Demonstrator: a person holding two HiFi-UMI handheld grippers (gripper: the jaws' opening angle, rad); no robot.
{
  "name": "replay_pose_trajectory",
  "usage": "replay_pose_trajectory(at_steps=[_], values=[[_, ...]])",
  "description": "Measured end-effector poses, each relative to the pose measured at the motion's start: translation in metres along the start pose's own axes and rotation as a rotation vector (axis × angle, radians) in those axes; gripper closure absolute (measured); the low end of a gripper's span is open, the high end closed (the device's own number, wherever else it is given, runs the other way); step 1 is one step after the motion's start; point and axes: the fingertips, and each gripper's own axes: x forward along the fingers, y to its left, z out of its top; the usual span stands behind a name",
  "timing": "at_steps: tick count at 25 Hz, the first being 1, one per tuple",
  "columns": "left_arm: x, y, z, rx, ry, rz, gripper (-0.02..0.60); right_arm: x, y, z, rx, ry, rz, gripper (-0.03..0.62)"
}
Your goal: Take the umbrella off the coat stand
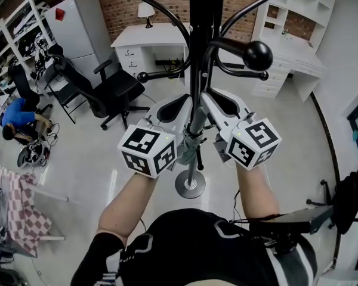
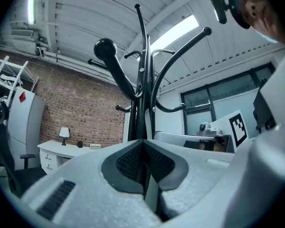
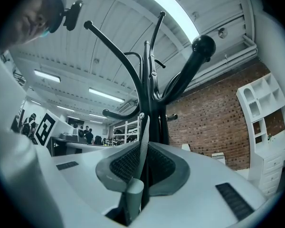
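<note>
Left gripper: the jaws are closed tight on a thin grey fold of the umbrella, which is pinched at their meeting line.
Umbrella: it is held upright between the two grippers, close against the coat stand pole (its hanging point cannot be made out).
Right gripper: the jaws are shut on the same grey fabric, with the rolled body just below them.
Reason for hold: a two-sided grip is judged to steady the lift clear of the stand's arms.

Coat stand dead centre, umbrella against its pole. Left gripper left of pole, right gripper right, umbrella between each one's jaws. Chair behind-left, desk behind, shelving behind-right.
</note>
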Motion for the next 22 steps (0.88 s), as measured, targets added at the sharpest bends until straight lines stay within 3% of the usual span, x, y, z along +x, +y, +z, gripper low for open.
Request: replay_pose_trajectory(at_steps=[19,22], values=[[0.012,-0.016,0.007,0.045,-0.006,-0.098,0.575,-0.004,0.001,-0.001,-0.011,-0.015,0.104,0.554],[0.016,-0.021,0.004,0.054,0.005,-0.119,0.575,-0.006,-0.002,-0.001,-0.013,-0.018,0.102,0.579]])
